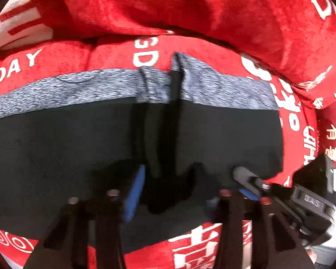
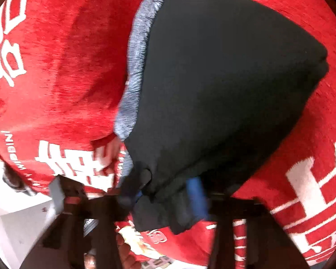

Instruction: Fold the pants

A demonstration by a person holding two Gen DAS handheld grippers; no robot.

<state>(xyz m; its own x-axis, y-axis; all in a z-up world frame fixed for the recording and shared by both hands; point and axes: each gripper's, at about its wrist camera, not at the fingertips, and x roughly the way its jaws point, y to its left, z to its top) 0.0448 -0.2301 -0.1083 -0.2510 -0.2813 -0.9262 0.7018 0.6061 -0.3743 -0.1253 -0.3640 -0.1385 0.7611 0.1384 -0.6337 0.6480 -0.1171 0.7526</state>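
The pants [image 1: 78,139] are black with a heathered grey waistband [image 1: 82,87] and lie on a red blanket. In the left wrist view my left gripper [image 1: 174,190] is over the near edge of the pants, its blue-padded fingers [image 1: 134,192] spread wide with a ridge of black cloth between them, not clamped. The right gripper's tip [image 1: 246,174] shows at the pants' right edge. In the right wrist view my right gripper [image 2: 170,195] is shut on a corner of the folded pants [image 2: 224,78], with black cloth bunched between its blue pads [image 2: 197,197].
The red blanket [image 1: 168,6] with white lettering covers the whole surface and bunches up in a thick fold behind the waistband. A pale floor [image 2: 15,224] shows past the blanket's edge at the lower left of the right wrist view.
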